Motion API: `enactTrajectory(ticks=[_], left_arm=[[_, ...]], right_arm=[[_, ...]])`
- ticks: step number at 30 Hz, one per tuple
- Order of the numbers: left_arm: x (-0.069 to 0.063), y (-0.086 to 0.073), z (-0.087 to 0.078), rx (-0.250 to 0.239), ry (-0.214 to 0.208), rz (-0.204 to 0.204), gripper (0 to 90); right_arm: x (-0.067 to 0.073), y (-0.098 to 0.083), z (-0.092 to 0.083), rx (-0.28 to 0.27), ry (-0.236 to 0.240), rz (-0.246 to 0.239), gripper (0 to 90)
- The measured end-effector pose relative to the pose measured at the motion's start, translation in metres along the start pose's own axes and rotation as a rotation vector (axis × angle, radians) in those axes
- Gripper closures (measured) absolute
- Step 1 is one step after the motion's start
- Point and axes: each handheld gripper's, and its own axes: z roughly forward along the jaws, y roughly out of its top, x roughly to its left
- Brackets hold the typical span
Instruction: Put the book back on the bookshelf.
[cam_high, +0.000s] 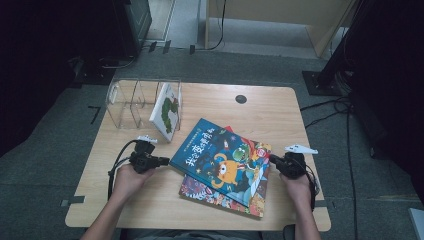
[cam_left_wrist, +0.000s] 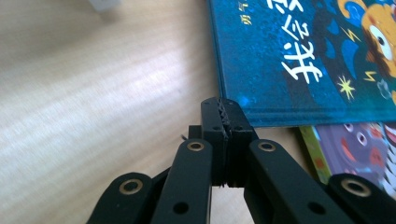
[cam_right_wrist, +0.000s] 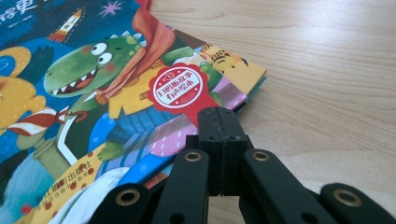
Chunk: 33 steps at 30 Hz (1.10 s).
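A blue picture book (cam_high: 220, 157) lies on top of a second, purple-and-red book (cam_high: 210, 195) in the middle of the wooden table (cam_high: 250, 107). My left gripper (cam_high: 164, 160) is shut and empty, its tips right at the blue book's left edge (cam_left_wrist: 261, 116); whether they touch it I cannot tell. In the left gripper view its jaws (cam_left_wrist: 225, 112) are pressed together. My right gripper (cam_high: 272, 160) is shut and empty too, at the blue book's right edge (cam_right_wrist: 219, 88). Its closed tips (cam_right_wrist: 218, 116) sit just beside the cover's red round sticker (cam_right_wrist: 180, 91).
A clear plastic book rack (cam_high: 132, 102) stands at the table's back left, with a white book showing a green figure (cam_high: 167, 111) leaning in it. A small black round grommet (cam_high: 241, 99) sits near the table's far edge. Cables run over the floor on the right.
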Motion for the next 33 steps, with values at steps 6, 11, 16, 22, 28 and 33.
enactTrajectory(ticks=[6,11,16,22,28,33], left_arm=[[-0.01,-0.01,-0.002,0.014,-0.018,0.006,89.9],[-0.009,-0.01,-0.005,-0.004,0.002,-0.003,87.0],[-0.002,-0.004,-0.003,-0.027,0.019,-0.024,88.3],[0.0,0.003,0.008,-0.026,-0.009,-0.027,88.3],[-0.003,0.004,0.009,-0.021,-0.013,-0.02,89.3],[-0.007,0.0,0.007,-0.008,-0.019,-0.022,90.0]], right_arm=[[-0.003,0.006,0.004,0.006,-0.013,-0.008,90.0],[-0.006,0.007,0.007,-0.014,0.011,0.025,90.0],[-0.004,0.009,0.01,-0.023,0.012,0.007,90.0],[-0.001,0.008,0.009,-0.015,0.007,0.007,90.0],[0.001,0.008,0.008,-0.01,0.003,0.001,90.0],[0.002,0.009,0.01,-0.012,0.007,-0.004,90.0]])
